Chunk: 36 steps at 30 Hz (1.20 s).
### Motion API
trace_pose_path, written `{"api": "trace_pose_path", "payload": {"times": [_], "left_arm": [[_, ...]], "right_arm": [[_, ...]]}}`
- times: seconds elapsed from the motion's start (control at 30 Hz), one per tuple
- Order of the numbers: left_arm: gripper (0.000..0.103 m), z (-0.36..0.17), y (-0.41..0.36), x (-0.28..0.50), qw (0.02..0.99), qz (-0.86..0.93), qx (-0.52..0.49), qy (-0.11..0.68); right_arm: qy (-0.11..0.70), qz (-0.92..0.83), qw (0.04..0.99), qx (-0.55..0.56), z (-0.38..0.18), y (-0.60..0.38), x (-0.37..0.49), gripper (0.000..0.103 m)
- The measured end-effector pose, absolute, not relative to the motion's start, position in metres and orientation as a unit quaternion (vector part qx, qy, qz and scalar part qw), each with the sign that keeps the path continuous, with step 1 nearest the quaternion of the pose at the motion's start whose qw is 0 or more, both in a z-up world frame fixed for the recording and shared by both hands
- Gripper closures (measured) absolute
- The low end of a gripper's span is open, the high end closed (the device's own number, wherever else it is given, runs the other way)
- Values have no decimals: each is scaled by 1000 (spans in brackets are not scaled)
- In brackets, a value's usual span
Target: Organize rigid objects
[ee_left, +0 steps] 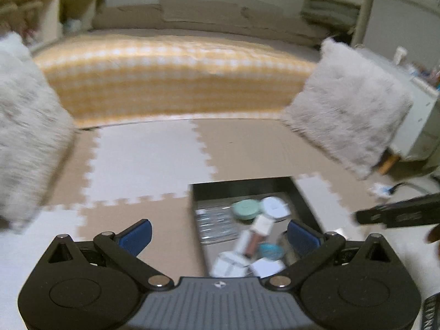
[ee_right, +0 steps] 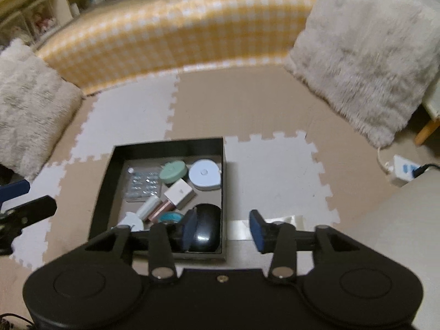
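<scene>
A black open box [ee_right: 104, 184] sits on the foam floor mat and also shows in the left wrist view [ee_left: 305, 198]. Inside lie a green round tin [ee_right: 173, 172], a white round case [ee_right: 205, 177], a clear blister pack [ee_right: 143, 184], a white cube box [ee_right: 178, 194], a pink tube [ee_right: 161, 209], a teal lid [ee_right: 170, 216] and a black mouse [ee_right: 206, 227]. My right gripper [ee_right: 222, 229] is open and empty, low over the box's near right corner. My left gripper [ee_left: 218, 238] is open and empty, above the box's left wall.
Puzzle foam mat [ee_right: 247, 104] of beige and white tiles covers the floor. A yellow checked mattress [ee_right: 176, 27] lies behind. Furry cushions stand left [ee_right: 30, 101] and right [ee_right: 365, 55]. A white power strip [ee_right: 404, 170] lies at the right. A cream flat piece [ee_right: 286, 222] lies beside the box.
</scene>
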<state>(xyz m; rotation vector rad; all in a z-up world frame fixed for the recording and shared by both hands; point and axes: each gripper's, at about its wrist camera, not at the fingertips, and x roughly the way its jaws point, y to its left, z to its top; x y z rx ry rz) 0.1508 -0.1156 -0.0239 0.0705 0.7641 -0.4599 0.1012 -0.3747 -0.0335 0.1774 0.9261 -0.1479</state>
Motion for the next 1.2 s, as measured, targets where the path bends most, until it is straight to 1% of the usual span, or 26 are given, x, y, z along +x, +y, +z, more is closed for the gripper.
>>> {"api": "trace_pose_path", "payload": {"times": [0.13,0.27,0.37,0.43,0.47,0.57,0.6,0.8,1.07,1.2], "left_arm": [[0,-10,-101,134,909,-212,29,359],[0,0,-88,118,913,-205,13,352],[0,5,-85,102,924,-183,26,335],[0,6,-82,92,929,-171,28,326],[0,6,-80,89,930,-169,25,326],[0,5,-74,79,930,-163,21,330],[0,5,-73,75,931,-158,23,328],[0,4,-60,54,938,-152,10,311],[0,1,-60,39,945,-147,21,293],[0,-2,-66,35,946,-147,37,286]], "right_arm": [[412,-67,905,82,-13,-367,75,48],[384,-69,918,68,-2,-356,50,33],[365,-74,926,58,4,-347,32,23],[350,-80,932,51,6,-341,22,22],[342,-82,935,45,7,-337,17,20],[331,-83,939,34,9,-328,4,6],[326,-83,941,27,9,-324,0,4],[287,-95,953,3,11,-311,-21,0],[259,-120,958,-17,4,-305,-35,0],[261,-120,958,-21,0,-303,-34,0]]}}
